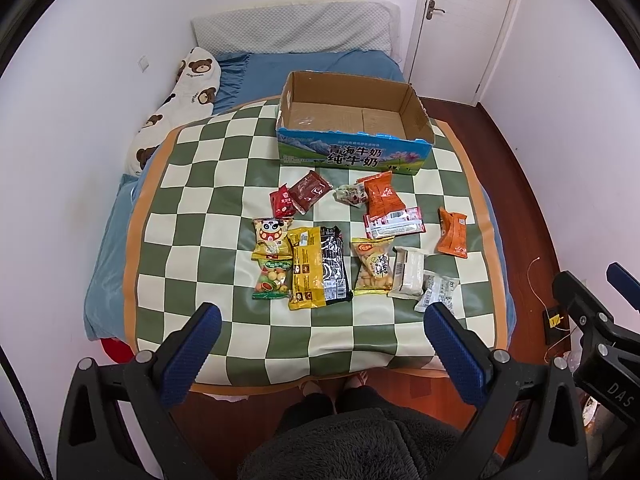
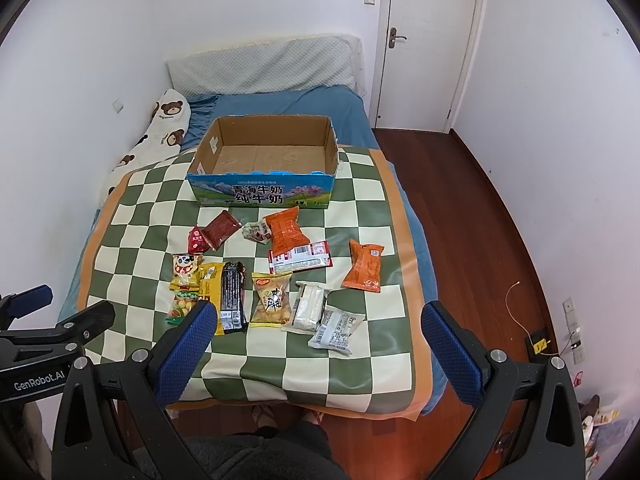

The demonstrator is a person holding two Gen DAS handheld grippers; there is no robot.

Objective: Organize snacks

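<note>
Several snack packets lie scattered on a green-and-cream checked mat (image 1: 208,184) (image 2: 360,216) spread over a bed. Among them are a yellow-and-black packet (image 1: 318,266) (image 2: 226,298), an orange packet (image 1: 453,232) (image 2: 363,265) and a white packet (image 1: 408,274) (image 2: 308,307). Behind them stands an empty cardboard milk box (image 1: 352,156) (image 2: 262,194). My left gripper (image 1: 320,320) hovers open above the mat's near edge, holding nothing. My right gripper (image 2: 318,320) is open too, above the near packets. In the left wrist view the right gripper (image 1: 592,300) shows at the right edge.
A bear-print pillow (image 1: 176,104) (image 2: 160,128) lies along the left wall, and a grey pillow (image 1: 296,28) (image 2: 264,64) rests at the head. A white door (image 1: 460,20) (image 2: 424,40) is at the back right. Red wooden floor (image 2: 480,240) runs right of the bed. A person's dark-clothed legs (image 1: 340,440) are below.
</note>
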